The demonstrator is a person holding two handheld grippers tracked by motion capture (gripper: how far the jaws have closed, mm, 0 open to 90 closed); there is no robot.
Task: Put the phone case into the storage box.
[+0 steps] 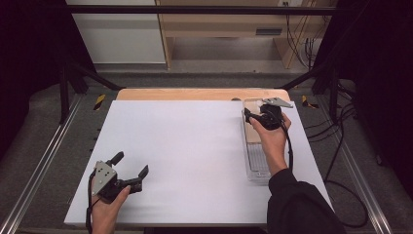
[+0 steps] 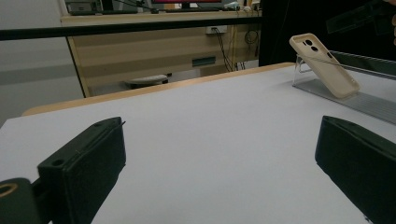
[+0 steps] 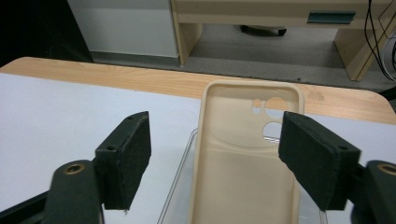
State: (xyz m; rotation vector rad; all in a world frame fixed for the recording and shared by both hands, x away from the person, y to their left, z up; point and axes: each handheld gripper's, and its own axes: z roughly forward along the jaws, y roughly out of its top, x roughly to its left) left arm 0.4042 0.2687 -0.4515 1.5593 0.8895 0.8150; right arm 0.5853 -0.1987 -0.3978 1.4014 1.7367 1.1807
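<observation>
My left tool (image 1: pixel 130 169) rests on the worktop (image 1: pixel 195 161), well to the left of the clear tray (image 1: pixel 253 165), jaws spread wide with nothing between them; I see little risk there. Right of it, the beige phone case (image 3: pixel 247 172) leans tilted in the tray, its hollow side facing my right tool (image 3: pixel 215 163). That tool's jaws stand wide either side of the case without pressing it. I judge the case could slide or topple if I brush it with a pad (image 3: pixel 308 158) while pulling away, since only the tray props it.
</observation>
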